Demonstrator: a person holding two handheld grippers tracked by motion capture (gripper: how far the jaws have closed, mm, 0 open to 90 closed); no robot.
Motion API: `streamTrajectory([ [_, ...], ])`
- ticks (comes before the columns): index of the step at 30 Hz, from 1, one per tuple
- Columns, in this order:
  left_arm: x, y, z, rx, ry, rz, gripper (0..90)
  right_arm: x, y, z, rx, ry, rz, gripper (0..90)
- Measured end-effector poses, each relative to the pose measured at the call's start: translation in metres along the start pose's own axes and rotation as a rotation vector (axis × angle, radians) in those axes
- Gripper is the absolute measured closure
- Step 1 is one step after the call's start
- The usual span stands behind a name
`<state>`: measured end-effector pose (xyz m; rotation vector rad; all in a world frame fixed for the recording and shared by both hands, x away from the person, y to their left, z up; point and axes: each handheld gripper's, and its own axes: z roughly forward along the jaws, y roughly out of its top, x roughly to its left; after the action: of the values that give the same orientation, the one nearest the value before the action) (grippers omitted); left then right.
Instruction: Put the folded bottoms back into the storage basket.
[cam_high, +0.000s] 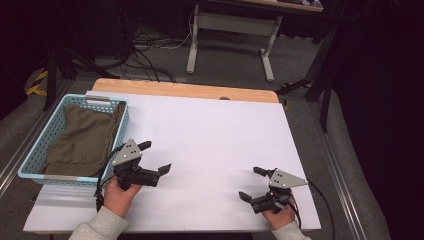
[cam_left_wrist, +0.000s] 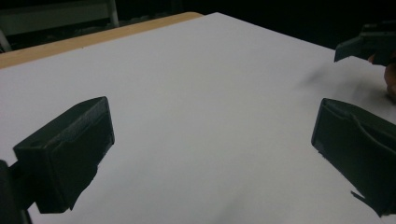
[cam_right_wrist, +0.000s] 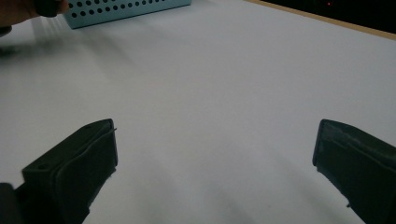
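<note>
Grey carpeted floor (cam_high: 225, 60), tangle of black cables (cam_high: 145, 55), white metal-legged desk frame (cam_high: 230, 30) behind, light wooden tabletop (cam_high: 185, 90) under white sheet (cam_high: 210, 145), dim dark surroundings

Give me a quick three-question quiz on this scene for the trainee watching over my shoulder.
1. True or false: the olive-green cloth lies inside the light-blue basket.
2. Which gripper is nearer the basket: A) the left gripper, B) the right gripper?
3. Fill in: both grippers hover over the white sheet with their jaws ____ and nothing between them.

Key
1. True; the cloth sits folded inside the basket, at the table's left edge.
2. A; the left gripper is just right of the basket's near corner, the right one is near the sheet's right edge.
3. Open; both gripper views show the jaws wide apart over bare white sheet.
</note>
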<state>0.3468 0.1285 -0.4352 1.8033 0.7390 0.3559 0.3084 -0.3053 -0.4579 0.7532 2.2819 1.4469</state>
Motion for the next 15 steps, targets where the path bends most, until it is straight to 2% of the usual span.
streamTrajectory([
  [6,-0.002,-0.010,0.008,0.040,-0.004,0.011,0.0,0.000,0.000,0.000,0.000,0.001,0.000,0.5],
  [13,-0.004,-0.023,0.013,0.052,-0.012,0.021,0.0,0.000,0.000,0.000,-0.003,0.006,-0.002,0.5],
  [15,-0.004,-0.026,0.015,0.080,-0.023,0.031,0.0,0.000,0.000,0.000,-0.005,0.008,-0.002,0.5],
])
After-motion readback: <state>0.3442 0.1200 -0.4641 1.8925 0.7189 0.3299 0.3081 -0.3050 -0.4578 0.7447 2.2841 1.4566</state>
